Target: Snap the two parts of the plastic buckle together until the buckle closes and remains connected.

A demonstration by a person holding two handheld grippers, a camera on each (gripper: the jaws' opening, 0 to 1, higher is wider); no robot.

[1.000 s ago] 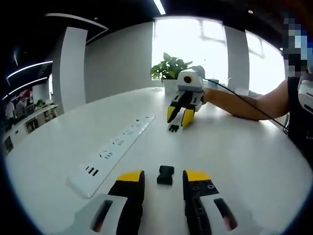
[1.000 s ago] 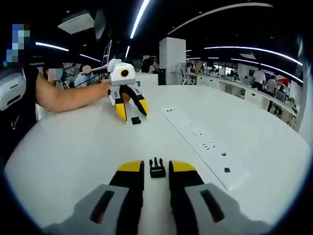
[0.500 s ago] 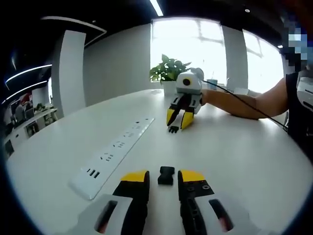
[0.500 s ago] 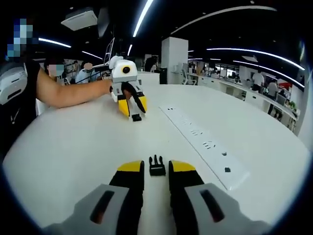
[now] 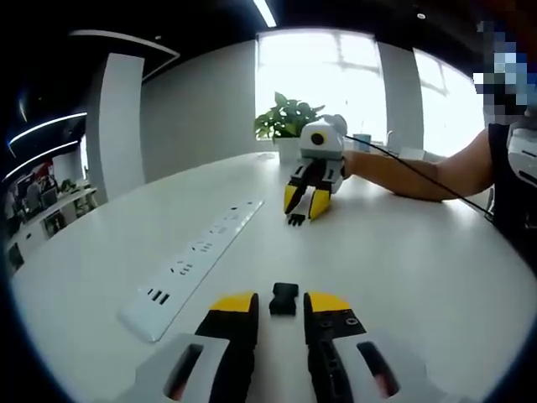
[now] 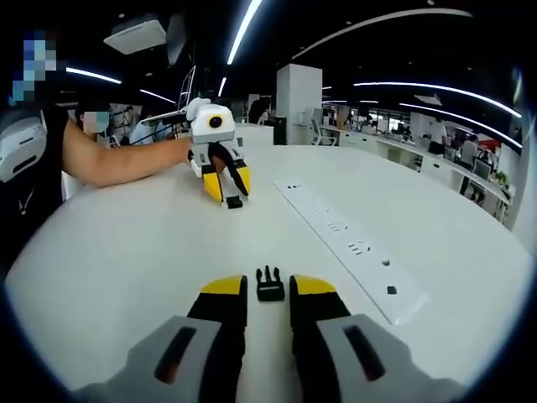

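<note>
White round table [image 5: 419, 277] in a bright open office: the left gripper [image 5: 280, 304] brackets the buckle socket [image 5: 284, 299], jaws slightly apart. The right gripper [image 6: 268, 287] likewise flanks the pronged buckle half [image 6: 269, 285]. A power strip [image 5: 195, 260] lies between them; a potted plant [image 5: 289, 117] stands beyond.

open-plan office | white meeting table [image 6: 126, 243] with power strip [image 6: 344, 239] | desk rows, seated staff [image 6: 445, 134] | ceiling light strips [image 6: 243, 29]

White table [image 5: 436, 277] bears power strip [image 5: 195, 256] and two buckle halves [image 5: 284, 299] [image 6: 268, 285].
</note>
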